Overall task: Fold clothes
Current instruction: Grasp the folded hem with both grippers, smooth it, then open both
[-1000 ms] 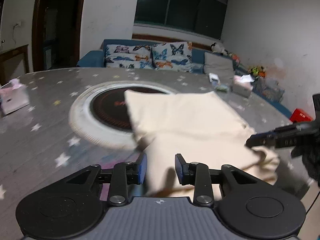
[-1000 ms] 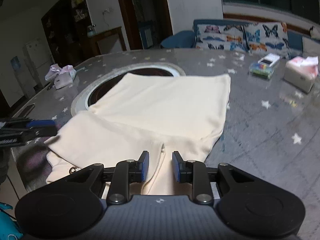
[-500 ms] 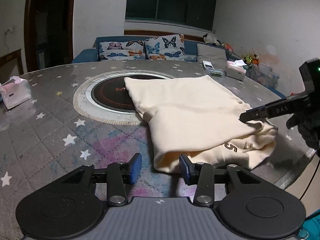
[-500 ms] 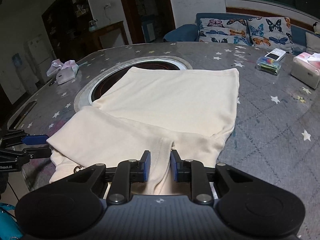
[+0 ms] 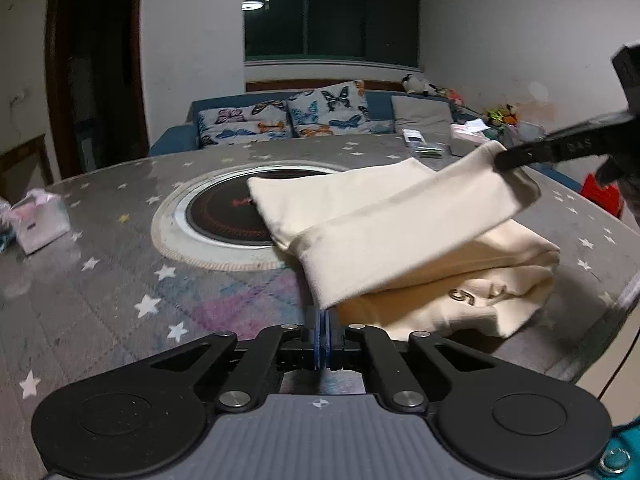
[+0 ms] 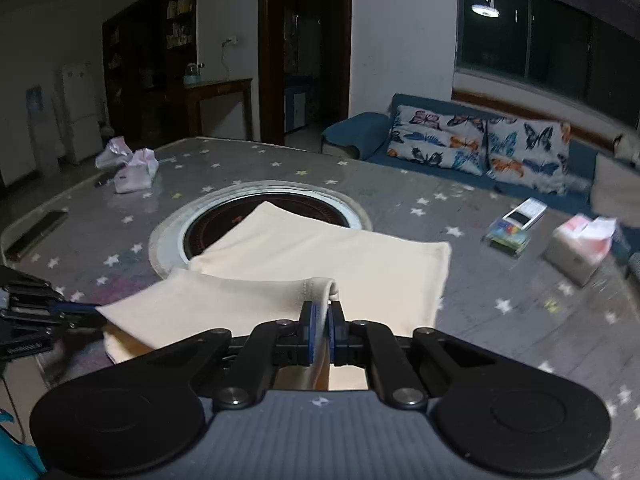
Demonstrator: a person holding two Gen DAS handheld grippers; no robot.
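Left hand-held gripper point(image 5: 321, 330) is squeezed shut on the near corner of the cream garment point(image 5: 400, 232). Right hand-held gripper point(image 6: 320, 330) is closed on the other corner, cloth between its pads. One flap is lifted; the rest lies on the tabletop point(image 5: 120, 280), from the dark round plate point(image 5: 228, 216) out toward 3 o'clock. I think folding is partway, more left. One garment, two grippers, two tissue packs.
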